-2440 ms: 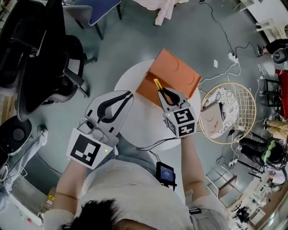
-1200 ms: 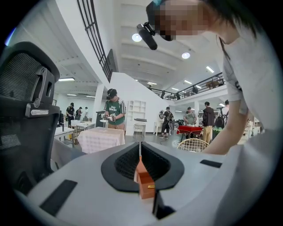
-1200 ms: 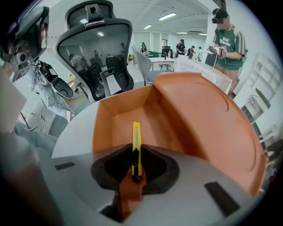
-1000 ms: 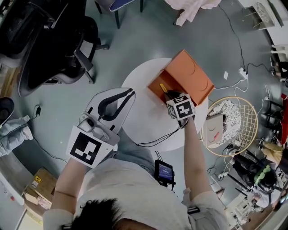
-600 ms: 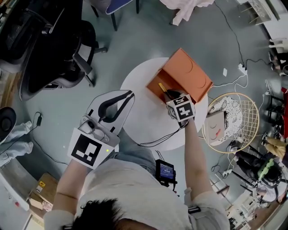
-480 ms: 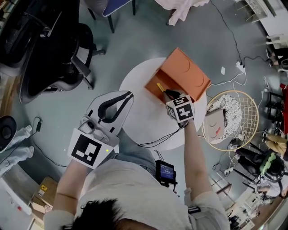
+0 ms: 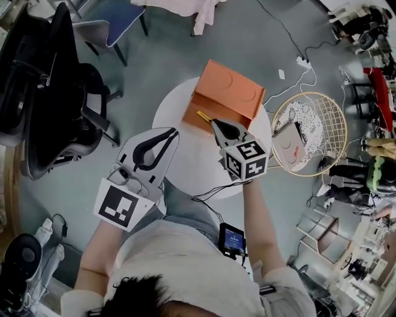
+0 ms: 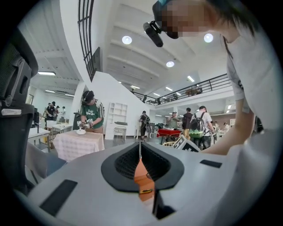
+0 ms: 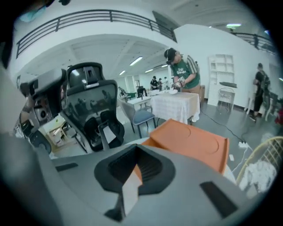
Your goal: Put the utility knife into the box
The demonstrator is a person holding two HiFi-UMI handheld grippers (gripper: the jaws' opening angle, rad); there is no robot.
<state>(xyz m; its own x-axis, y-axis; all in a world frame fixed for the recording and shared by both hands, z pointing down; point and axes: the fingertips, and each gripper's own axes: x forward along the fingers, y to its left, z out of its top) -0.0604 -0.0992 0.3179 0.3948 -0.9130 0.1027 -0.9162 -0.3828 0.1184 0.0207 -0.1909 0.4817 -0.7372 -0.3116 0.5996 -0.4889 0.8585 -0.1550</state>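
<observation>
Closest in the head view is the person's light shirt [image 7: 179, 266], with a small black gadget [image 7: 232, 240] that has a blue screen clipped at the waist. A thin black cable [image 7: 210, 193] runs up from there.

The left claw [image 7: 174, 131] hangs over the near left edge of the round white desk [image 7: 179, 155]. Its own view shows the two jaws pressed together, with nothing held. Only a thin slit is left, and a bit of orange shows through it.

The right claw [image 7: 214, 122] is over the middle of the desk and points at the orange box [image 7: 228, 94]. Its jaws are narrow too, closed at the tips. Its own view shows just orange and white through the gap.

The yellow utility knife [image 7: 203, 116] lies at the open front of the box, under the lifted lid. Its near end is right at the right claw's tips. I cannot tell if they touch it.

Farther off on the gray floor [image 7: 161, 68] are a black office chair [image 7: 55, 99] on the left, a blue chair [image 7: 120, 15] at the top, and a round wire chair [image 7: 325, 117] with a cushion [image 7: 291, 139] on the right.
</observation>
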